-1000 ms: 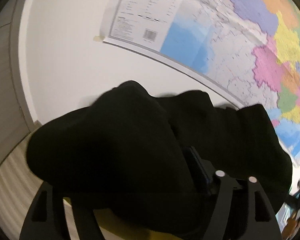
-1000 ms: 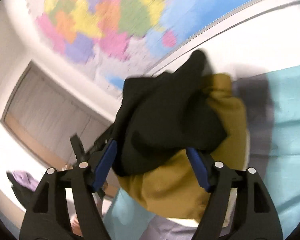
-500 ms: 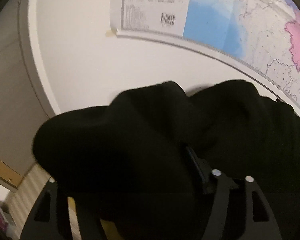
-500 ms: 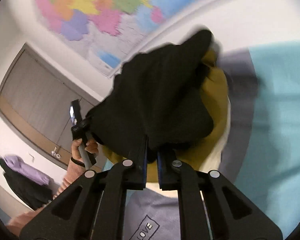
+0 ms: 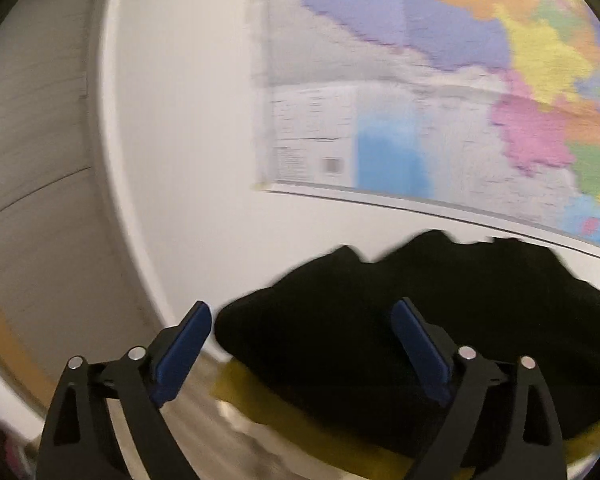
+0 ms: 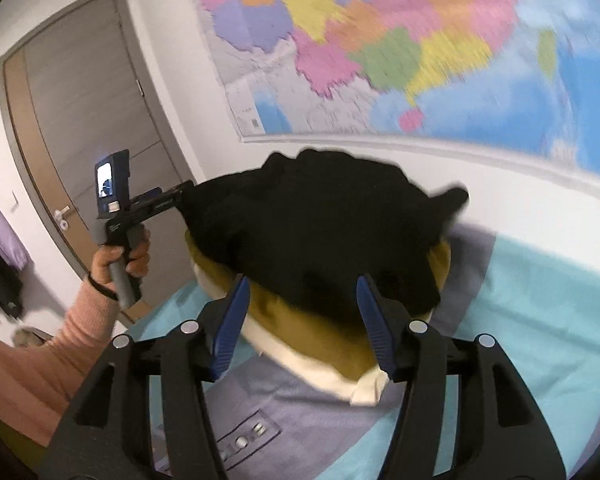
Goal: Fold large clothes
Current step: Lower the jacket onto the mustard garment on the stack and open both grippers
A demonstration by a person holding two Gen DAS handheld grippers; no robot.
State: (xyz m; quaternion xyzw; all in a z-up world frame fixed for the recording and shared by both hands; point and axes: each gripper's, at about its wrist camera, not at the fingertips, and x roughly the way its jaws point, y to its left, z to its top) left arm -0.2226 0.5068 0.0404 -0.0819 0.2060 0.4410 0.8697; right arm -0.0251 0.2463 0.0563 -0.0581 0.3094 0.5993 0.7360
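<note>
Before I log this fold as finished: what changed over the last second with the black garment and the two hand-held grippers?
Both let go. The right hand-held gripper, clamped on the black garment half a second ago, now stands open. The left hand-held gripper, earlier buried in the cloth, is open too, its blue pads uncovered. The garment has settled onto the mustard garment. The wall map and the pile beneath are unchanged.

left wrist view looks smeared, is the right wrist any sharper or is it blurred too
Left wrist view: motion blur throughout, the wall map text unreadable and the black garment soft-edged. Right wrist view: sharper on the door and the left gripper, but the map is streaked; fisheye bends the map's lower edge in both.
</note>
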